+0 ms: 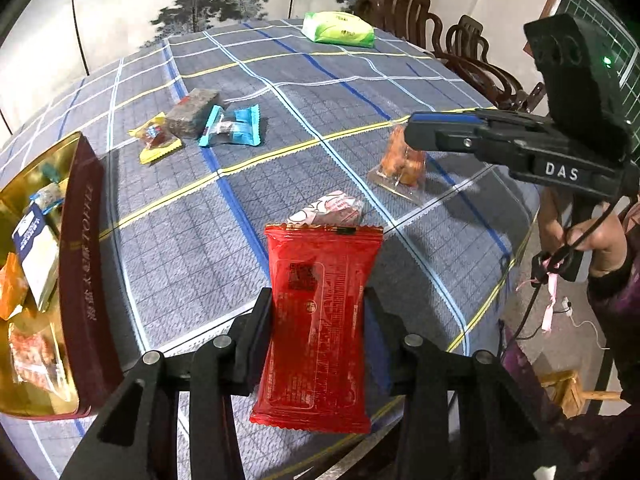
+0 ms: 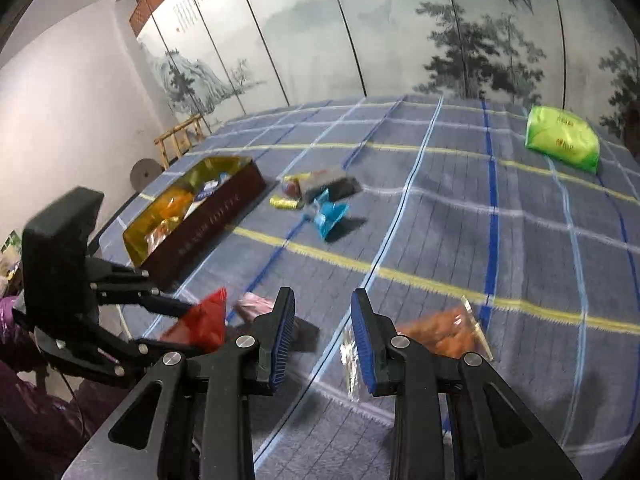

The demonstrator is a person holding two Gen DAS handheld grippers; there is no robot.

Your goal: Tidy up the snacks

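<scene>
Clamped in the left tool (image 1: 318, 322): red snack packet (image 1: 318, 320), upright between both fingers, lifted off the table (image 1: 400, 88). Just beyond its top edge, lying flat on the checked cloth, a pink-and-white wrapped snack (image 1: 332, 210). Off to the left, touching the table edge, an open gold-lined tin (image 1: 80, 280) with maroon wall, several packets inside. Farther back, clustered together: yellow wrapper (image 1: 156, 140), dark brown block (image 1: 194, 114), blue packet (image 1: 234, 126). At the far edge, a green tissue pack (image 1: 340, 30).

Right tool (image 2: 323, 340) parted, nothing between the blue pads, hovering near a clear bag of orange snacks (image 2: 444, 330) just beside its right finger. Same bag seen under that tool's tip from the left camera (image 1: 400, 160).
</scene>
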